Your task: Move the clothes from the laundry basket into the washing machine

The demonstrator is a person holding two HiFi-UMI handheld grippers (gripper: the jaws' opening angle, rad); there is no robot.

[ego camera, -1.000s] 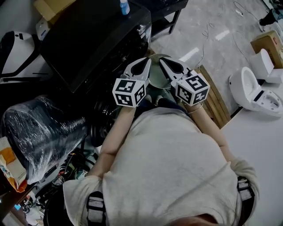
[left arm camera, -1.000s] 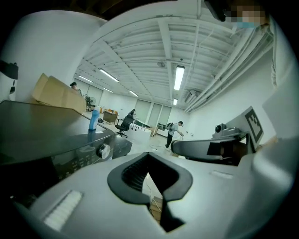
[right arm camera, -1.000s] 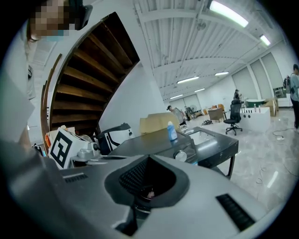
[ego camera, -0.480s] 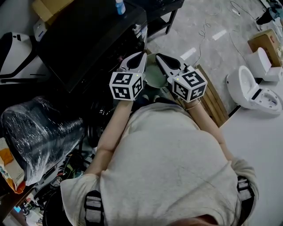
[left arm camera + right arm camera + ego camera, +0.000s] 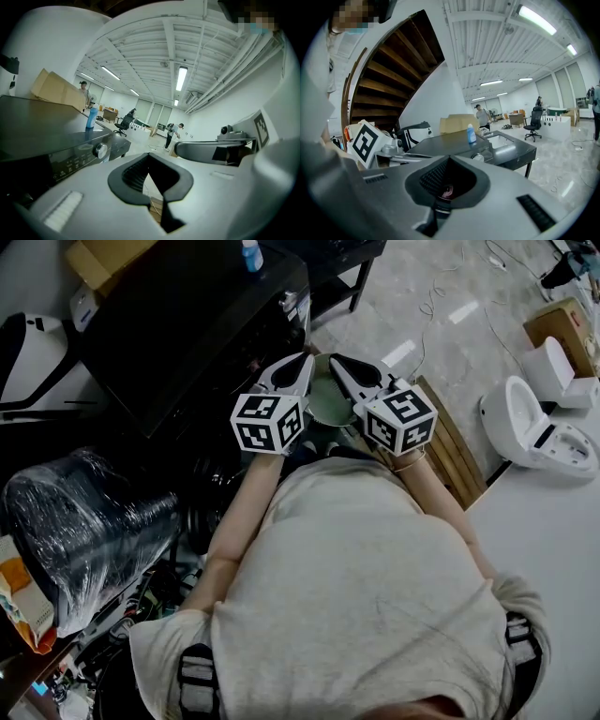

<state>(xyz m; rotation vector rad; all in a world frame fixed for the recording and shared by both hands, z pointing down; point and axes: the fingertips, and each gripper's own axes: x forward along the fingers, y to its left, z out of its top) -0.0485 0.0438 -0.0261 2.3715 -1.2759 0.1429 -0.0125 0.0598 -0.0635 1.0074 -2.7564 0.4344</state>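
- Black box-shaped washing machine (image 5: 187,324): ahead and to left of both hands; left hand nearer.
- Round grey-green tub (image 5: 330,404), probably laundry basket: below and between both jaw tips, equally near each hand.
- Clothes: none visible in any view.
- Left gripper (image 5: 302,364): jaws clenched, empty, pointing forward.
- Right gripper (image 5: 339,364): jaws clenched, empty, close alongside.
- Small blue bottle (image 5: 250,255): upright on machine top, far edge.
- Judgement: pickup lies straight down; drop-off lies leftward.

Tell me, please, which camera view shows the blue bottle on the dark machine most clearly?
The right gripper view: the blue bottle stands whole and upright on the dark machine, with its white cap visible. The left gripper view shows the blue bottle nearly as well. The head view catches it only from above, at the picture's top edge.
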